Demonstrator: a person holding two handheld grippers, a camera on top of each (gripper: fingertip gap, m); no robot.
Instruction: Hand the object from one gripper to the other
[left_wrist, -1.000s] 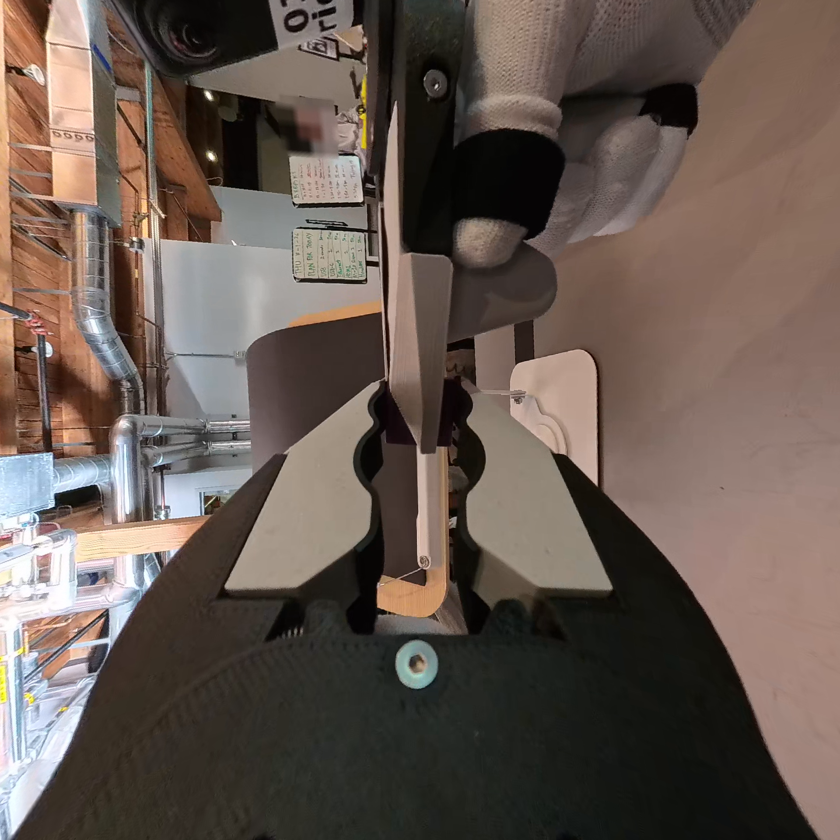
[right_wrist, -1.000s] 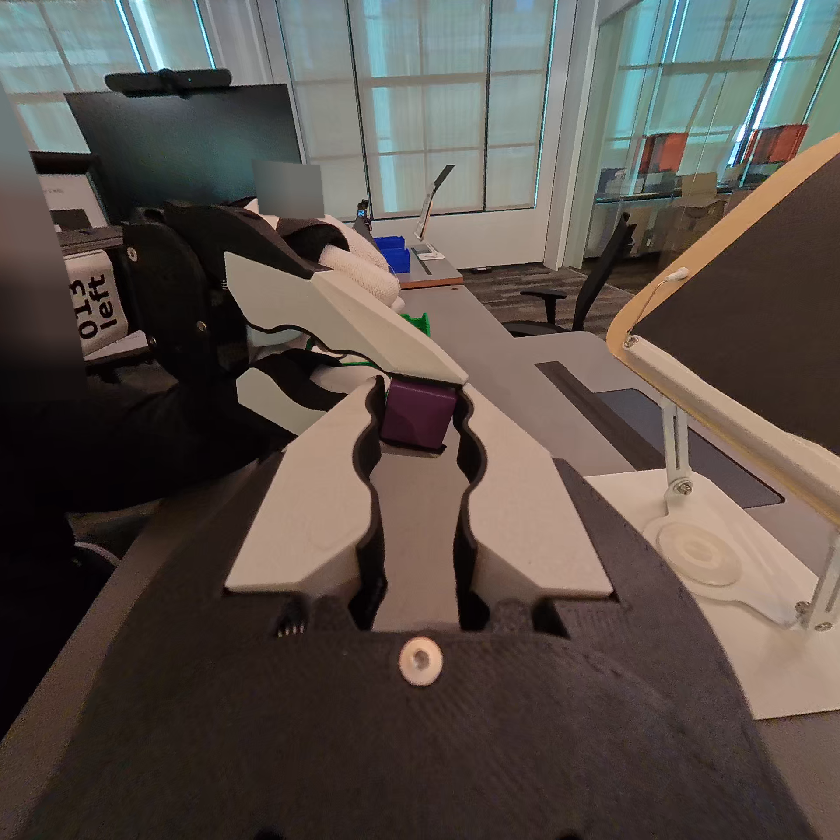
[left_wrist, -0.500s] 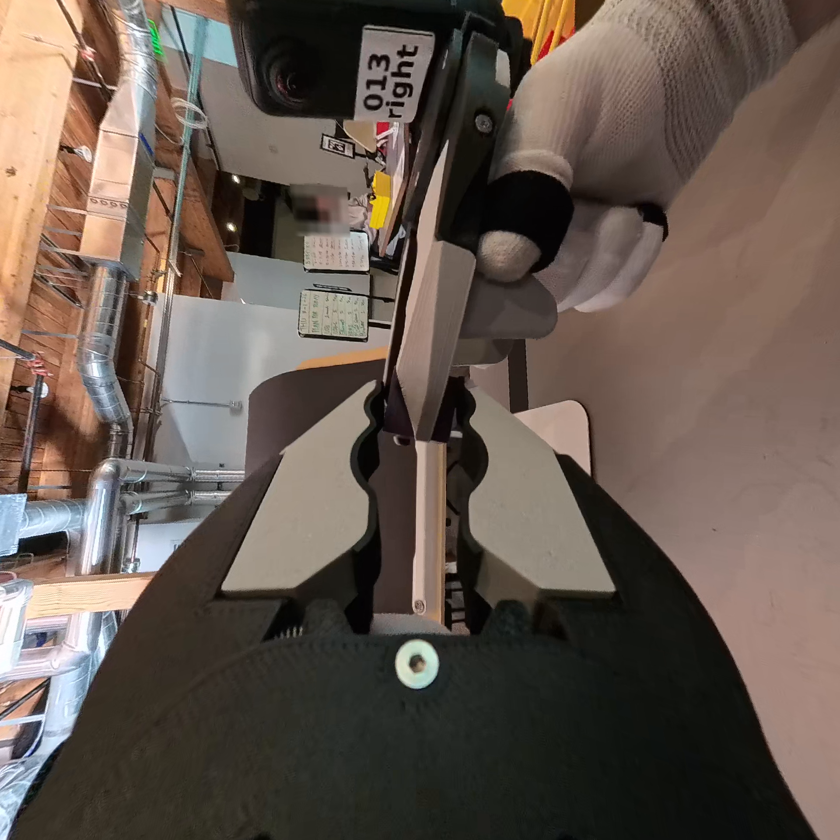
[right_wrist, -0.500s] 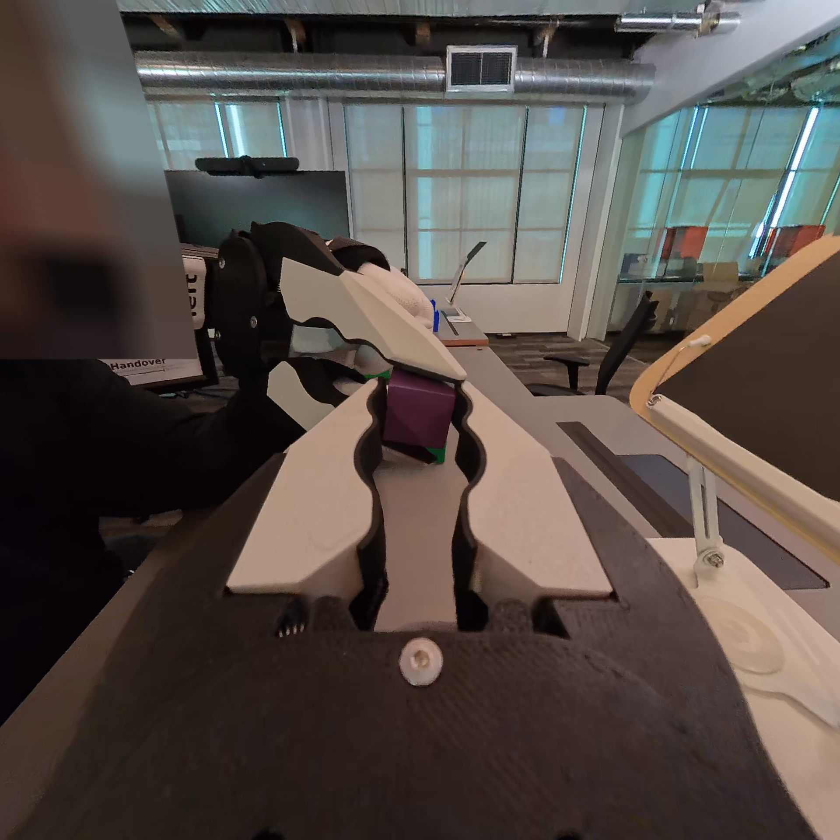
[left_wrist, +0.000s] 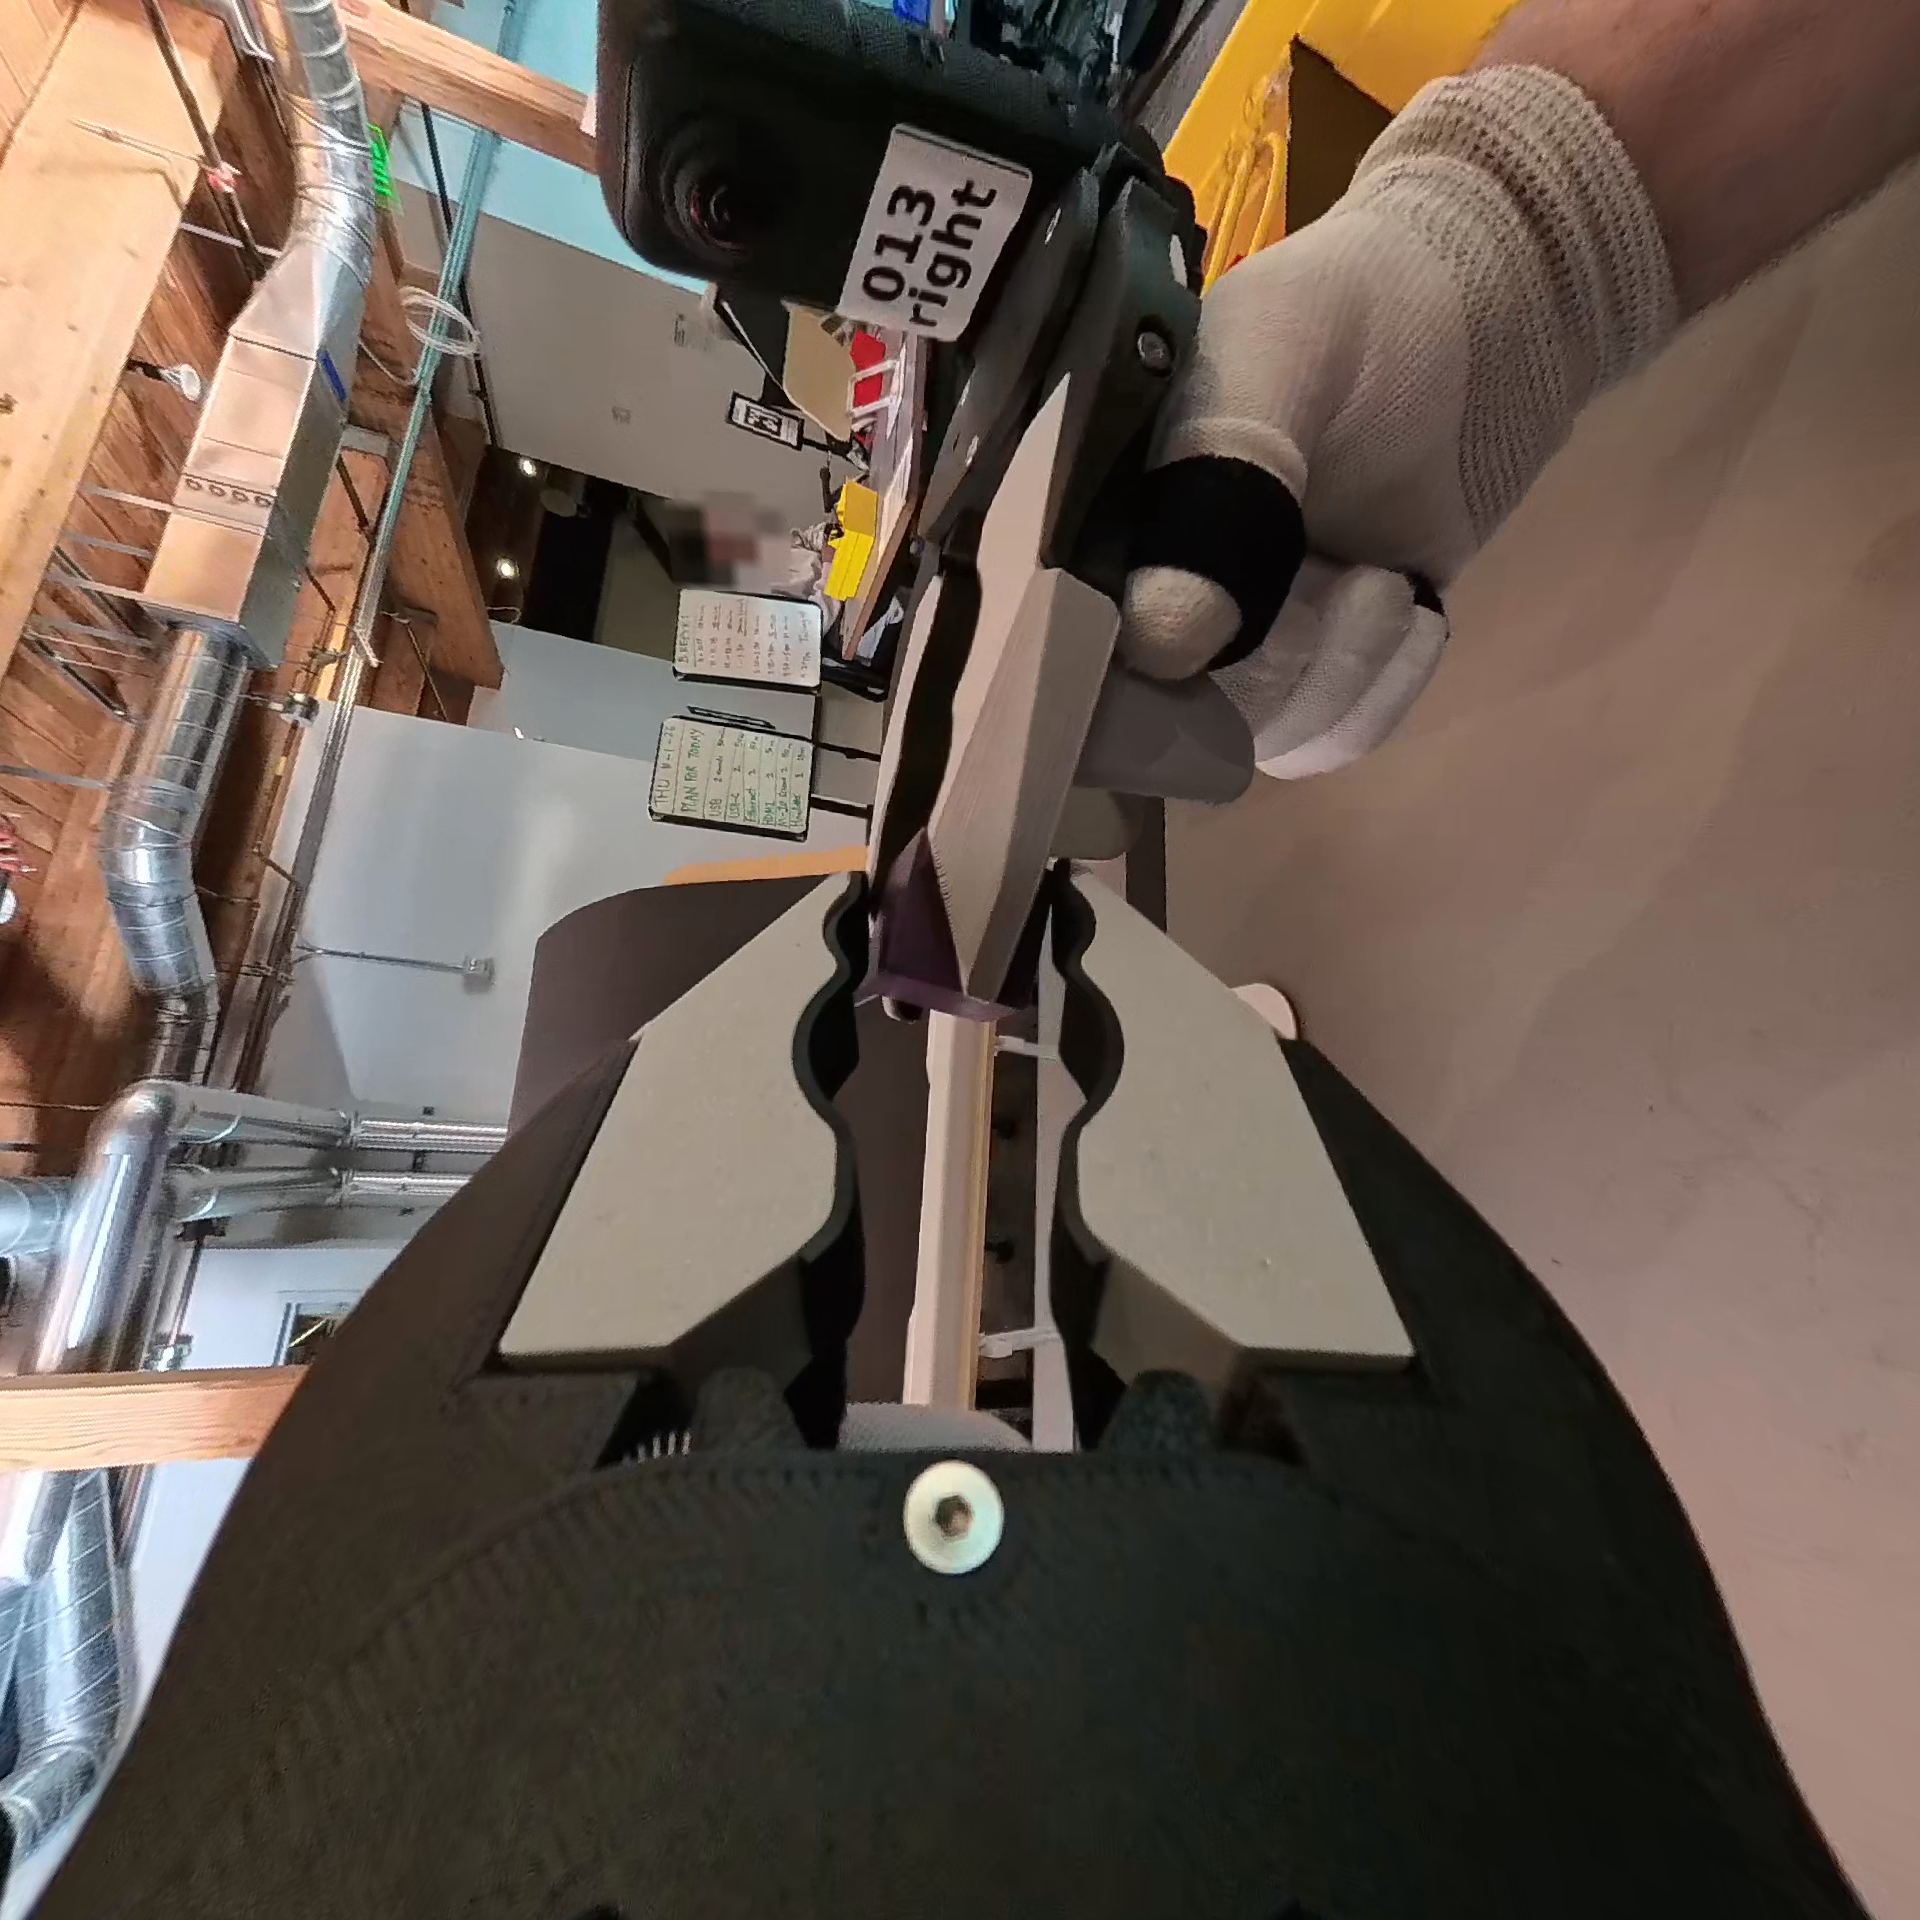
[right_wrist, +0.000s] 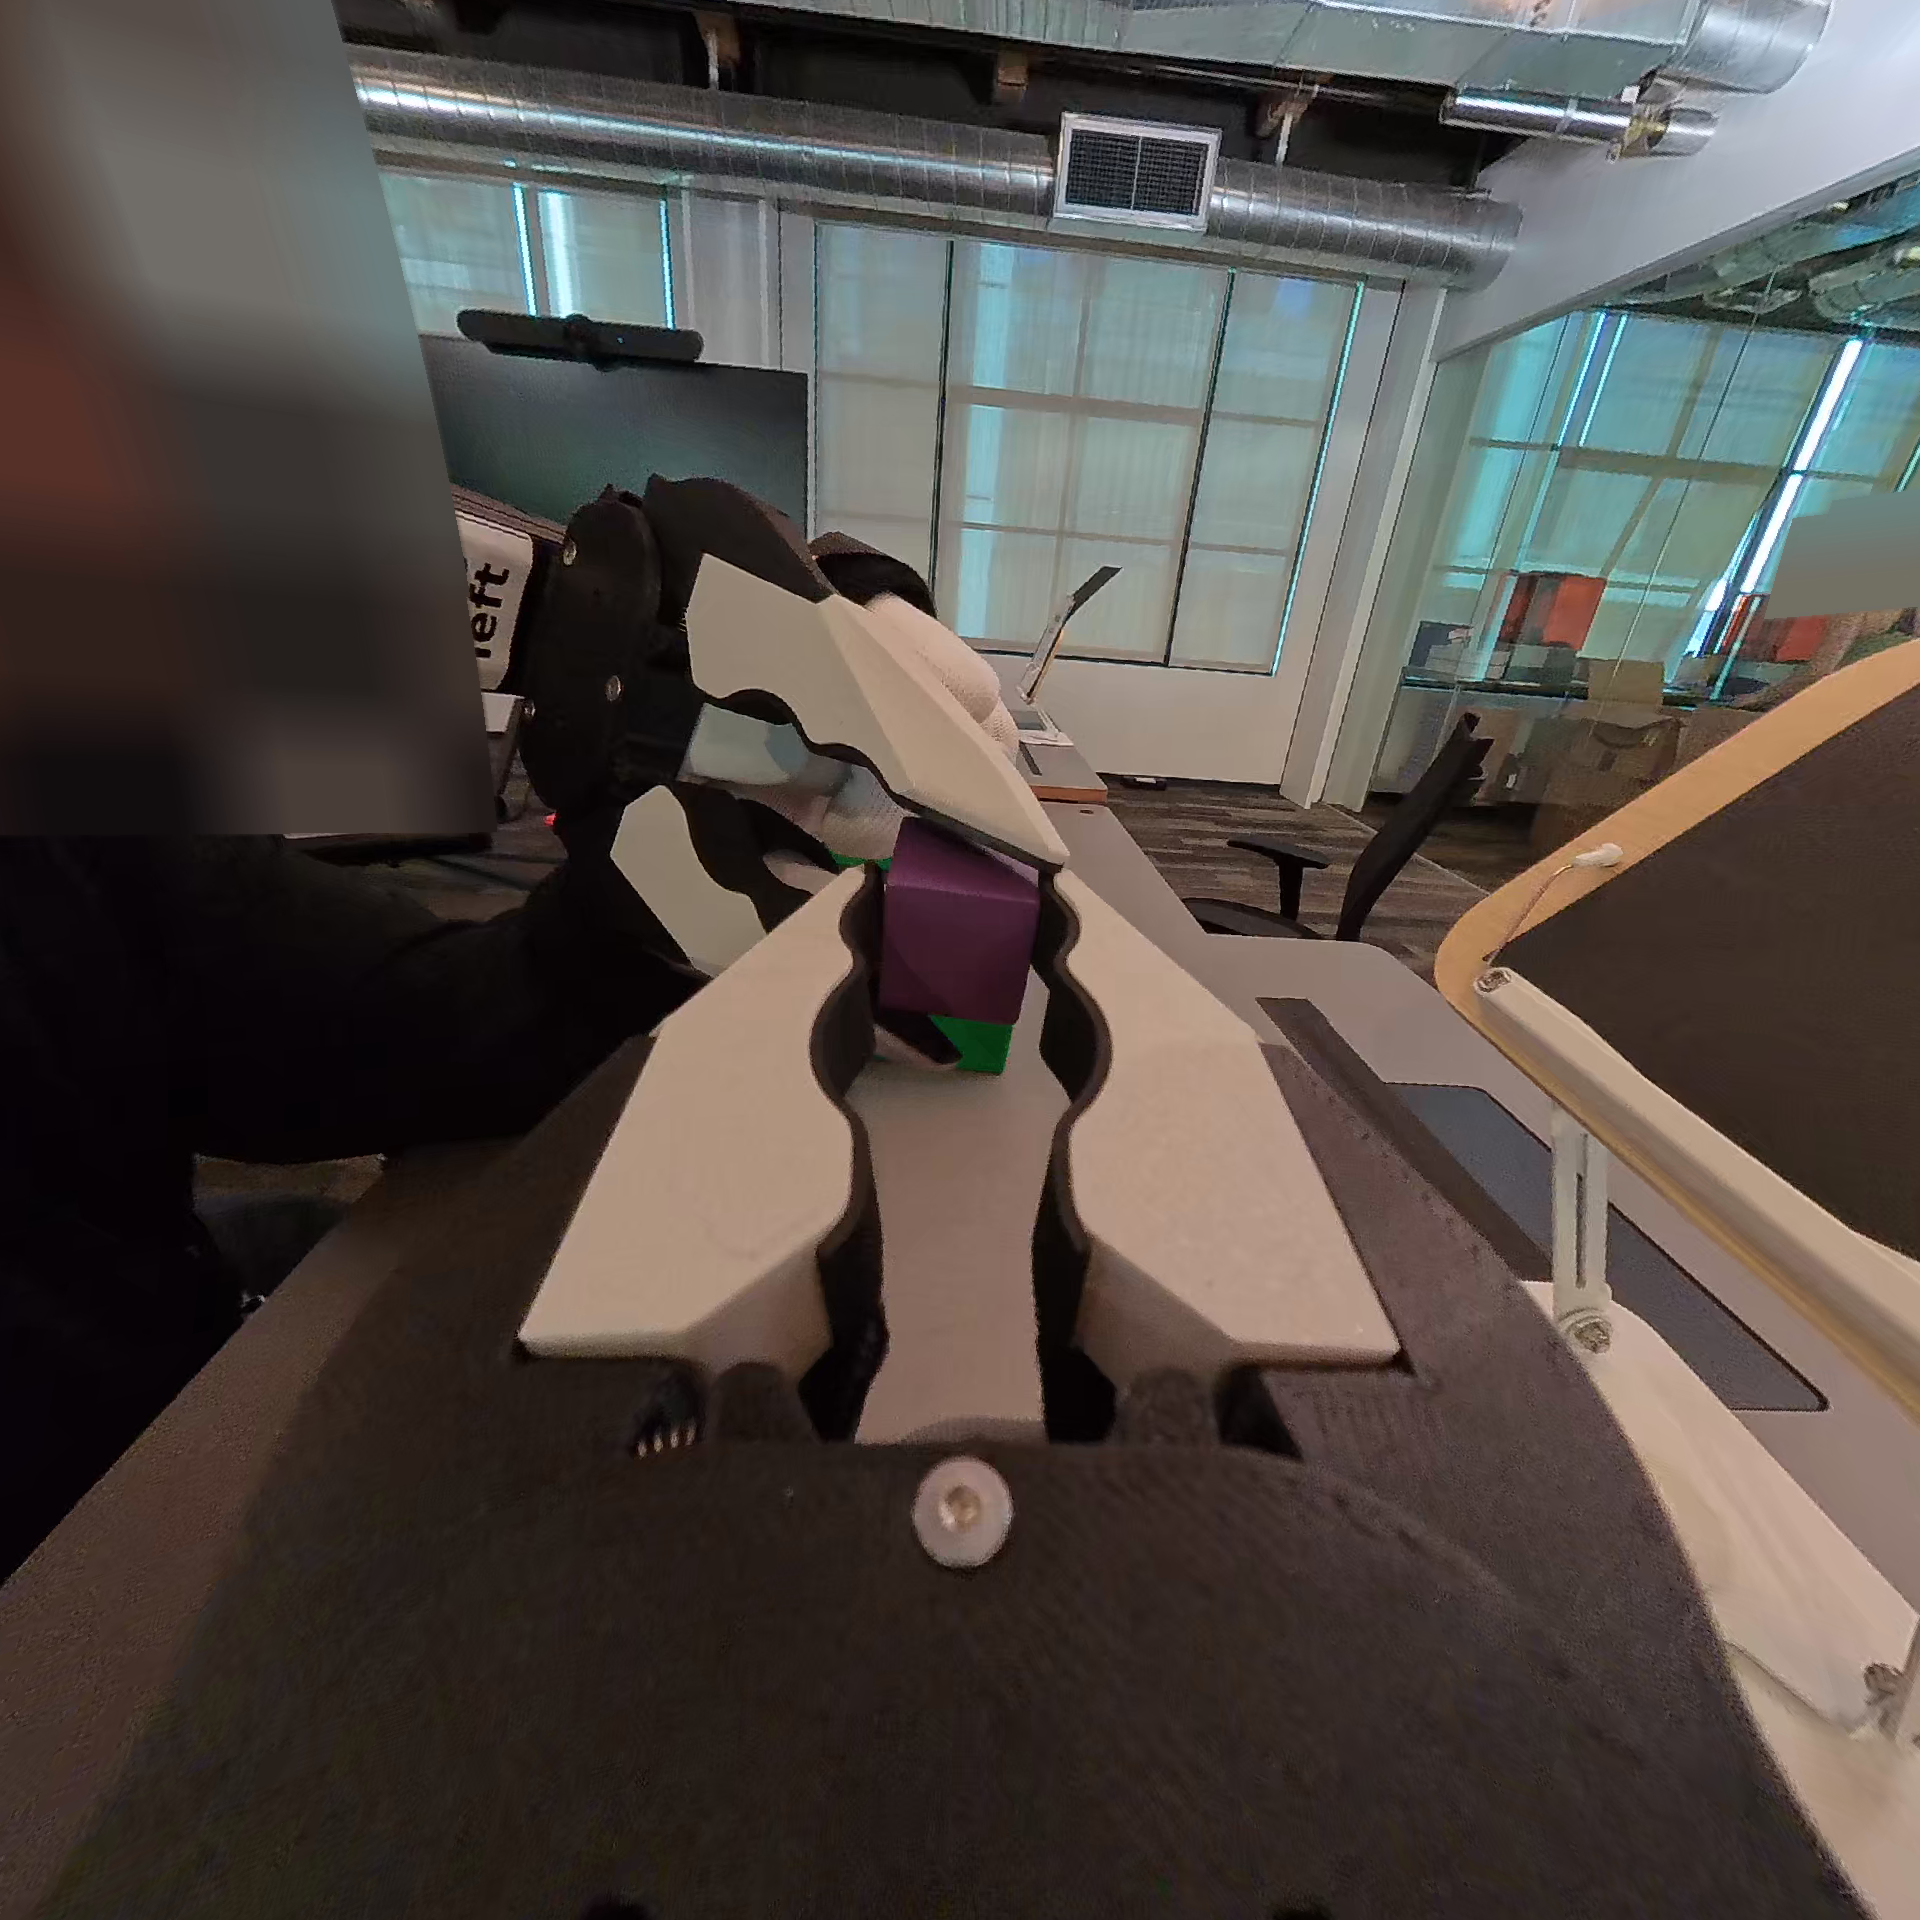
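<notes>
A purple cube (right_wrist: 956, 935) sits between the fingertips of both grippers, held above the grey desk (right_wrist: 1195, 977). My right gripper (right_wrist: 956, 894) is shut on its left and right faces. My left gripper (left_wrist: 956, 925) is shut on the same cube (left_wrist: 909, 951), which the right gripper's grey fingers (left_wrist: 997, 790) partly cover. In the right wrist view the left gripper's upper finger (right_wrist: 883, 727) lies on the cube's top, and its lower fingertip is hidden. The two grippers cross at roughly a right angle. White-gloved hands (left_wrist: 1403, 416) hold them.
A green block (right_wrist: 977, 1039) shows just below the cube, seemingly behind it on the desk. A black panel with a wooden rim (right_wrist: 1714, 987) stands on a white base (right_wrist: 1683, 1455) at the right. A dark sleeve (right_wrist: 312, 987) is at the left, an office chair (right_wrist: 1392, 862) beyond. My left and right fingertips are right by each other.
Both grippers have risen and tilted together with the cube between them. The right gripper's camera has come into the left wrist view. Neither jaw gap has visibly changed.
</notes>
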